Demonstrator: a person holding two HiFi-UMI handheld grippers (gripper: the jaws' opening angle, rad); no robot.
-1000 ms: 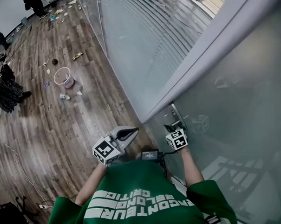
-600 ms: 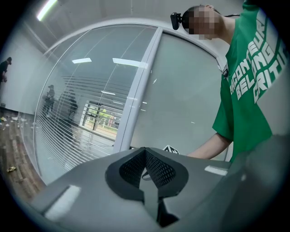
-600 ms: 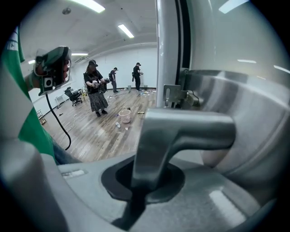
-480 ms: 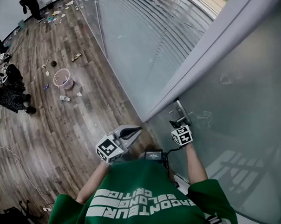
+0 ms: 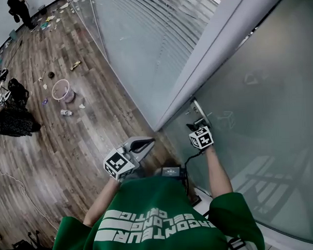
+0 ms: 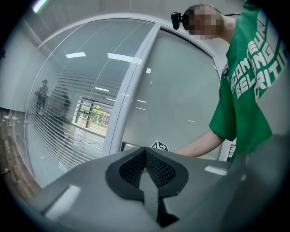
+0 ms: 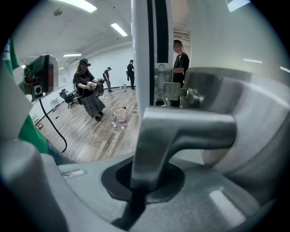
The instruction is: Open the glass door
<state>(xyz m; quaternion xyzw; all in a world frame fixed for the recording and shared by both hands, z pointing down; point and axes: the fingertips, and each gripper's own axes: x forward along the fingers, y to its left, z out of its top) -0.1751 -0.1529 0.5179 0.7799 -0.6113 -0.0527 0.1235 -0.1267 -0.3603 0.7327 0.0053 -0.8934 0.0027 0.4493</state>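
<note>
The frosted glass door (image 5: 258,86) stands at the right of the head view, hung beside a pale frame post (image 5: 215,47). Its metal lever handle (image 5: 199,116) sits near the door's edge. My right gripper (image 5: 197,126) is shut on that handle. In the right gripper view the lever (image 7: 181,131) runs down into the cutout between the jaws of the right gripper (image 7: 140,181). My left gripper (image 5: 143,145) hangs over the wooden floor to the left of the door, shut with nothing in it. The left gripper (image 6: 145,156) points level toward the door (image 6: 176,104).
A striped glass wall (image 5: 142,34) runs away from the door. On the wooden floor lie a pink bucket (image 5: 62,91), scattered litter and a thin cable (image 5: 25,200). People stand at the far left (image 5: 8,115). A black box (image 5: 170,171) hangs at my chest.
My right gripper, still clamped on the handle, has shifted up and slightly right in the head view. The left gripper has barely moved. The floor and bucket have slid left in the picture.
</note>
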